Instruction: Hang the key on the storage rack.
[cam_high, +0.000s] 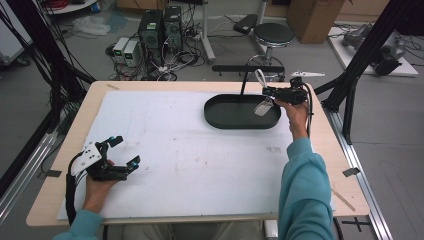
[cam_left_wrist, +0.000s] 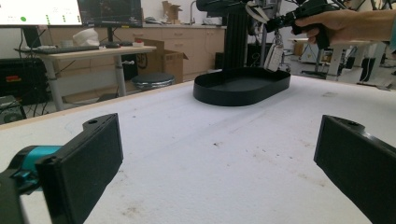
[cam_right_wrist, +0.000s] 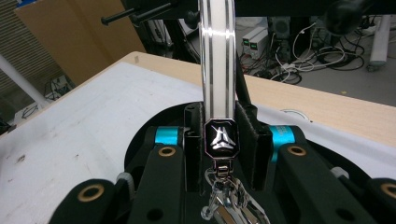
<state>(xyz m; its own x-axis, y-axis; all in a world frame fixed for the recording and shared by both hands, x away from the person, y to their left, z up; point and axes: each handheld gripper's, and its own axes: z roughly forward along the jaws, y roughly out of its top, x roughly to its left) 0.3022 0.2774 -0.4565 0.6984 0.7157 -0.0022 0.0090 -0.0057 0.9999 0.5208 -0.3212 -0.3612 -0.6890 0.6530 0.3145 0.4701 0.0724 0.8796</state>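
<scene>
Keychain strap, white with grey stripes and a black metal emblem tag, hangs clamped between the right gripper jaws, which are closed tight on the strap with the clip hardware and a pale tag dangling below, held above the far right end of the black oval plastic tray. Risk, as a judgement: grip is on a thin slick band, so it could slide through the pads; the dangling tag swings freely and could catch the tray rim or land outside it if released off-centre. A black stand with a horizontal bar rises just behind the tray, close to the right hand, so a lift or swing backward could knock it. Table's far edge and right edge are both near this gripper; little room there. Left gripper sits well apart near the front left corner over the white foam sheet, jaws wide apart, holding nothing; plenty of bare sheet between it and the tray.
</scene>
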